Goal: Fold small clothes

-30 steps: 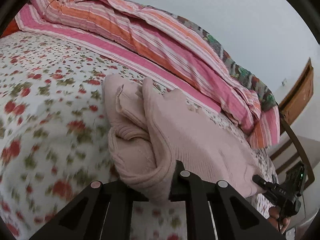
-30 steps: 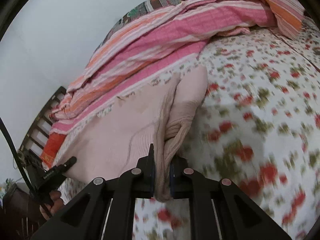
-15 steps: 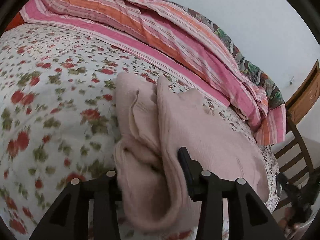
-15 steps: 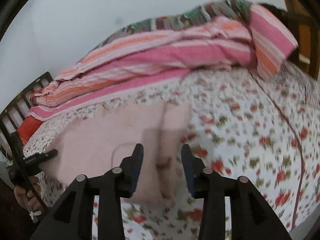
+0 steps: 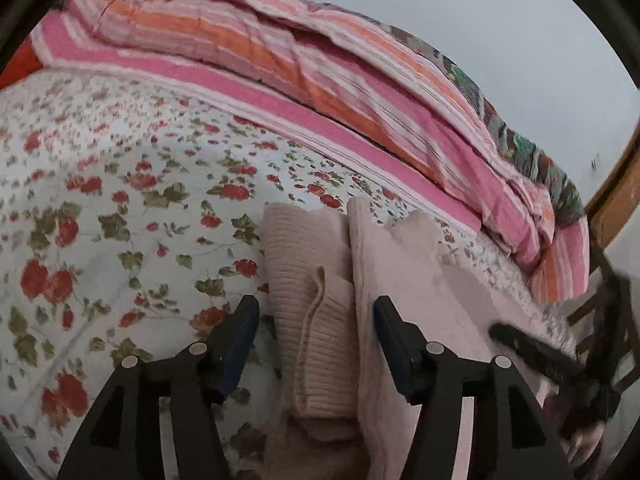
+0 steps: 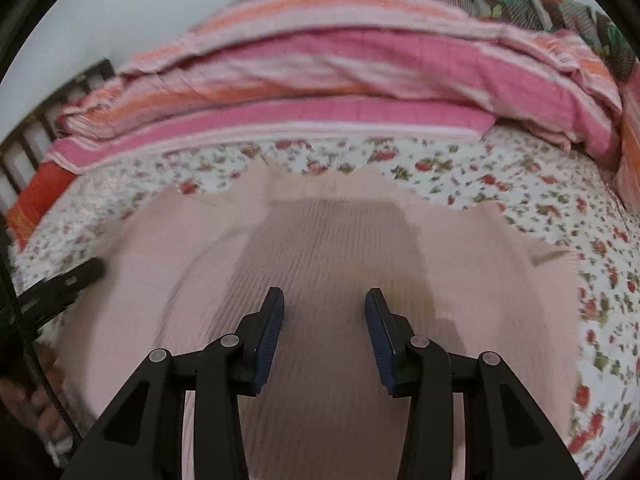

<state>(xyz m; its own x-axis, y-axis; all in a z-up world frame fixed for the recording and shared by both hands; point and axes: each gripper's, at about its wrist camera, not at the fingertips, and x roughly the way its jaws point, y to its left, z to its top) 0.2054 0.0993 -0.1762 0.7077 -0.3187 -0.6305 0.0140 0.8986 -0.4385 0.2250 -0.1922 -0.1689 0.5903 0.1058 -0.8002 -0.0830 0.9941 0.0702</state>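
Observation:
A pale pink ribbed knit garment (image 5: 308,280) lies on the flowered bed sheet (image 5: 120,208), with a sleeve or side folded over its body. My left gripper (image 5: 314,308) hovers over that folded edge; its jaws are opening and the knit lies between them, free of the pads. In the right wrist view the same garment (image 6: 328,240) spreads flat and wide. My right gripper (image 6: 324,304) stands open above its middle, holding nothing. The right gripper shows blurred at the right edge (image 5: 536,352) of the left wrist view.
A pink and orange striped quilt (image 5: 280,60) is heaped along the far side of the bed, against a pale wall. Wooden bed rails (image 6: 36,128) stand at the left in the right wrist view. A hand (image 6: 36,404) holds the left gripper (image 6: 60,284).
Both grippers let go of the pink garment and opened. The fold dropped onto the bed. My right gripper swung across to the garment's middle; the left drew back a little.

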